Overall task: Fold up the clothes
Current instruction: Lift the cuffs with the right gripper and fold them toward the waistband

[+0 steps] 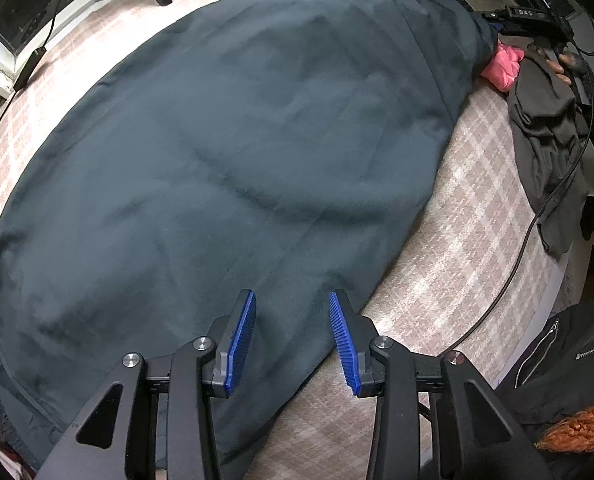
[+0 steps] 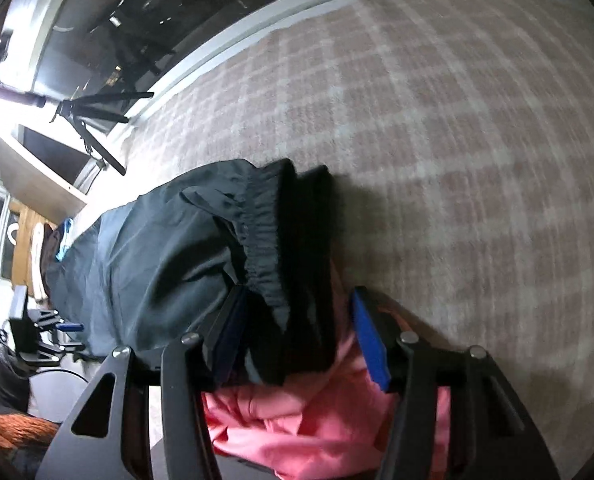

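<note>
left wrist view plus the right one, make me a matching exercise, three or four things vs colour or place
Things:
1. large garment
2. small crumpled garment
3. knitted fabric
4. bedcover

Descriptions:
A. orange, at the picture's edge
B. pale pink plaid, underneath everything
C. dark teal, spread flat
D. bright pink, under the right tongs

Pairs: 1-C, 2-D, 3-A, 4-B

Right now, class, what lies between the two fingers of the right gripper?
In the right wrist view, the gathered waistband of the dark garment lies between the right gripper's fingers, with a pink cloth beneath.
</note>
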Demonstrator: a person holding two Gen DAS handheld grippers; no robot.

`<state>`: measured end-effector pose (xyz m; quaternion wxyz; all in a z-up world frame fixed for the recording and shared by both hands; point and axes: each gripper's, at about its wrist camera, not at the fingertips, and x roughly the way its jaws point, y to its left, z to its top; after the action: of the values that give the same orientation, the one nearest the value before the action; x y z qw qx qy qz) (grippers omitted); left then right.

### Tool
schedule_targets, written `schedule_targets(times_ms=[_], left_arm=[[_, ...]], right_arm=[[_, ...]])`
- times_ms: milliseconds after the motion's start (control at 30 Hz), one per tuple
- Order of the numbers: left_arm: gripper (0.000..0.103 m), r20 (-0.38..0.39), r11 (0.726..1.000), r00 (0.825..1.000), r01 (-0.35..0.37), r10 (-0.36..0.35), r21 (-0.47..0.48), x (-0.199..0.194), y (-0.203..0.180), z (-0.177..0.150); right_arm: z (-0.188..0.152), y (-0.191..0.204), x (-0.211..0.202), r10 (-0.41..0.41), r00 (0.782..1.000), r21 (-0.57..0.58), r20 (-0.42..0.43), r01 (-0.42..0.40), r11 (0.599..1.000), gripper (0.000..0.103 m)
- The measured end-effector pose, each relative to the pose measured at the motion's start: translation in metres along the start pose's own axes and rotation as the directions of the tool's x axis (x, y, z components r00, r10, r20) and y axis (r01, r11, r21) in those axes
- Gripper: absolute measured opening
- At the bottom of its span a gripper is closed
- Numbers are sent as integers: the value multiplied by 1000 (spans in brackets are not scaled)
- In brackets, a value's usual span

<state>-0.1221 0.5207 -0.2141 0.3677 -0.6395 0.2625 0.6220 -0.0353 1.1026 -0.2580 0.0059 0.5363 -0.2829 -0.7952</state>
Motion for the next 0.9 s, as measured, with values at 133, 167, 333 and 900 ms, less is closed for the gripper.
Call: schedule_targets(times_ms=[133,167,333,900], left_arm=[[37,-3,1000,1000,-2,2,7,2,-3,-1],[37,-4,1000,1000,-2,2,8,2,-4,-4],[37,-15,1000,1000,-2,2,-1,5,-2,-7],[37,20,1000,1000,-21,21,-19,-17,17,-36]], right_arm=[[-2,13,-1,-56,998,-61,35,58,996,33],[-4,17,-2,-77,996,-83,48,81,993,31],[-17,56,-17,-206,967,-255,149,239,937,20],[-19,114,-110,-73,911,-298,406,207,932,15]])
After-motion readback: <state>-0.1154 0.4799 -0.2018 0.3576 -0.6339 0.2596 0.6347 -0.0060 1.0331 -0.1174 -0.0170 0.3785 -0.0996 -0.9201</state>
